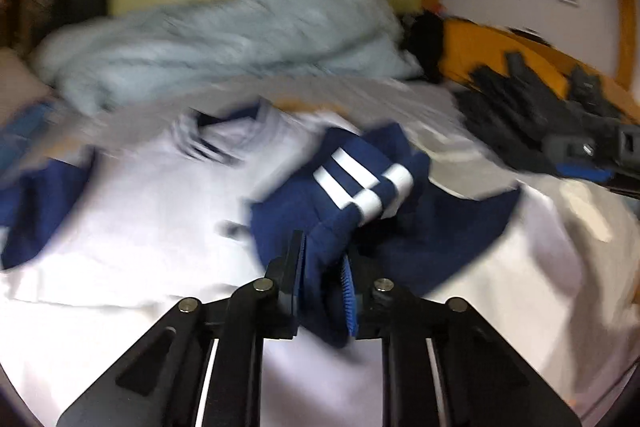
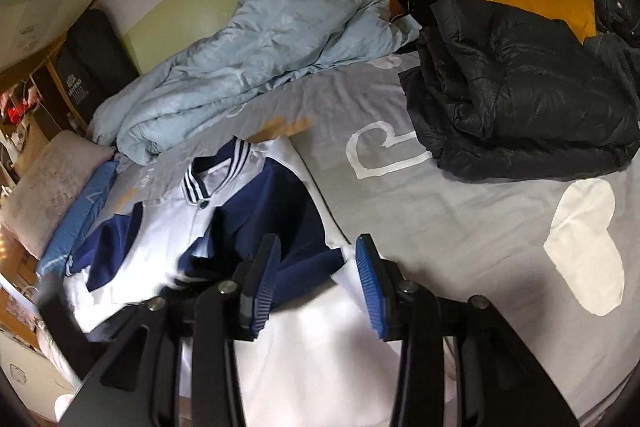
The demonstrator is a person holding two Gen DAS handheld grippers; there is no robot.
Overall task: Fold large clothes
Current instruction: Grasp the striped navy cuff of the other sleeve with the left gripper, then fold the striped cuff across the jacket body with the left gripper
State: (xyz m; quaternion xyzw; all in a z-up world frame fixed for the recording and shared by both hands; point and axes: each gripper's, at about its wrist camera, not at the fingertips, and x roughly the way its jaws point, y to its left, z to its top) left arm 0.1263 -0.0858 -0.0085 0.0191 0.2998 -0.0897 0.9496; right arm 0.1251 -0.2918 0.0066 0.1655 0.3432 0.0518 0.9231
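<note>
A white varsity jacket point(image 2: 312, 347) with navy sleeves and a striped collar point(image 2: 216, 179) lies spread on the grey bed sheet point(image 2: 440, 211). In the left wrist view, which is blurred, my left gripper point(image 1: 322, 259) is shut on a bunched navy sleeve point(image 1: 304, 211). The sleeve's white-striped cuff point(image 1: 360, 187) is folded over just beyond the fingertips, above the white body point(image 1: 140, 219). My right gripper point(image 2: 316, 267) stands open above the jacket's right side. Navy sleeve cloth point(image 2: 256, 219) and the white front lie under the gap, and the blue pads point(image 2: 370, 279) press on nothing.
A crumpled light blue duvet point(image 2: 260, 39) lies along the far side of the bed. A black puffer jacket point(image 2: 520, 95) is heaped at the far right. A pillow point(image 2: 52, 183) and blue cloth point(image 2: 80, 223) sit at the left edge. White heart prints point(image 2: 588, 247) mark the sheet.
</note>
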